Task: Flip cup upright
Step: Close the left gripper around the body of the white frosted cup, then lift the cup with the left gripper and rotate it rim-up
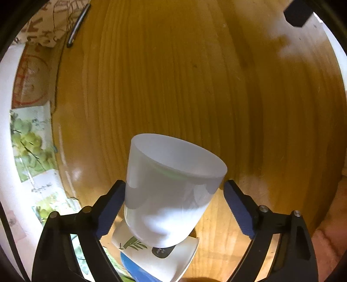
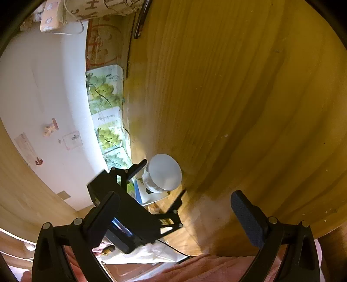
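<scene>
A frosted white plastic cup (image 1: 171,186) stands upside down, flat base on top, tilted a little, on a white pad printed with a green leaf (image 1: 156,253). My left gripper (image 1: 174,191) straddles the cup. Its left pad (image 1: 112,208) touches the cup wall and its right pad (image 1: 238,210) stands a small gap off it, so the jaws are open. In the right wrist view the cup (image 2: 164,173) sits between the left gripper's fingers (image 2: 138,168), ahead and left of my right gripper (image 2: 173,214), which is open and empty.
The wooden table (image 1: 195,86) spreads ahead. A black pen (image 1: 78,26) lies at the far left edge. Boxes with grape pictures (image 2: 104,93) line the wall on the left. A black block (image 1: 297,13) is at the far right.
</scene>
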Motion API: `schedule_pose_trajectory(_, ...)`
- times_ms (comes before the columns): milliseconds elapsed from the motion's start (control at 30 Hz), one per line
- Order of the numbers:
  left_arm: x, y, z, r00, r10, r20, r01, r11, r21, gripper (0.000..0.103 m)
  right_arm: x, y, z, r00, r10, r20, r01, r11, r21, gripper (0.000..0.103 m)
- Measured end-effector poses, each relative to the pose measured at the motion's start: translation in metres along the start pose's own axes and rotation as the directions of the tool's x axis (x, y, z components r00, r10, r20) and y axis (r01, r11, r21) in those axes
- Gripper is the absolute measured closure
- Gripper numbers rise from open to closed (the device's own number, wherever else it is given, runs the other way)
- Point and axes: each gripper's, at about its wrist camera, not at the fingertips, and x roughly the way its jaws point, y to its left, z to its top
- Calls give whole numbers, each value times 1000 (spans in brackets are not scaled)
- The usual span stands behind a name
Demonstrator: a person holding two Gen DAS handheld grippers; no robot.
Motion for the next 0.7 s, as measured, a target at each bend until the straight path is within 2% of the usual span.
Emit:
schedule_pose_trajectory(33, 0, 2, 1, 1000, -15, -5, 15, 1000, -8, 14, 0, 0, 1, 1000, -6, -4, 6, 1000, -2, 0)
schedule_pose_trajectory(167, 4, 14, 4, 994, -106, -39, 103, 992, -69, 30, 0, -1, 3, 1000, -14, -16, 14, 1000, -13, 0)
schedule_pose_trajectory(467, 14, 35, 8, 973, -207, -105, 184, 964, -192, 33, -2, 1, 6, 1000, -4, -16, 4, 999, -37, 0)
schedule_pose_trajectory(533, 21, 50, 6, 961, -246, -123, 213, 949, -232, 33, -1, 1, 5, 1000, -6, -17, 5, 999, -43, 0)
schedule_pose_trajectory(700, 26, 67, 0, 931, -350, -101, 296, 890, -347, 33, 0, 1, 4, 1000, -13, -12, 13, 999, -52, 0)
